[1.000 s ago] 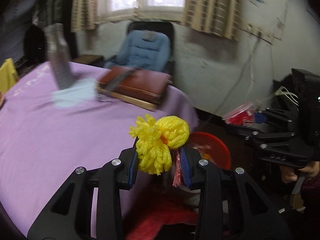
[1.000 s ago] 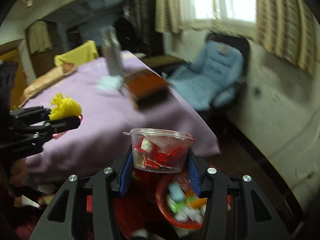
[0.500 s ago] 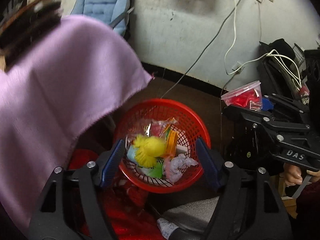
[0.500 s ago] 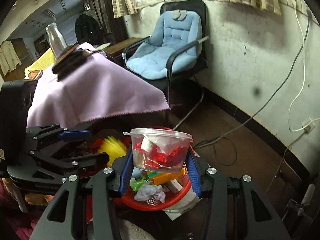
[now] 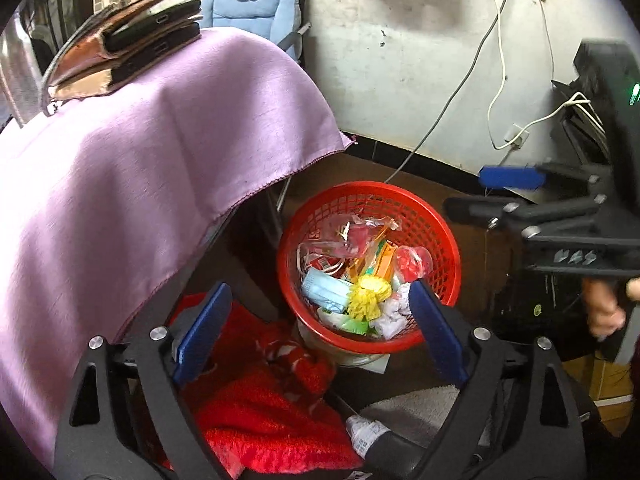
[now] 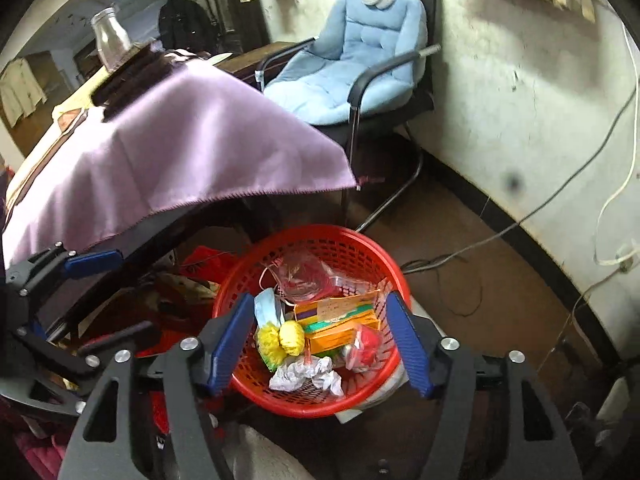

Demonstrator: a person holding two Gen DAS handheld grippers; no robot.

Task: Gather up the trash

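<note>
Trash: a yellow foam-net wad (image 5: 366,294), a crumpled white paper ball (image 6: 306,374), a pale blue face mask (image 5: 324,290), orange and green cartons (image 6: 340,320), a clear plastic bag with red scraps (image 6: 306,276) and a clear cup of red wrappers (image 6: 366,346) are being held together inside the basket.
Basket: a round red plastic mesh basket (image 5: 444,236) is being seen on the dark floor, just beside the table corner.
Left gripper (image 5: 318,332): its blue-padded jaws are being held spread wide above the basket's near rim, with nothing between them.
Right gripper (image 6: 318,346): its jaws are likewise being held apart and bare over the basket.
Table: a purple cloth (image 5: 152,168) is being draped over it, with stacked brown books (image 5: 120,46) lying near its corner.
Chair: a black armchair with a pale blue cushion (image 6: 352,64) is being seen by the wall.
</note>
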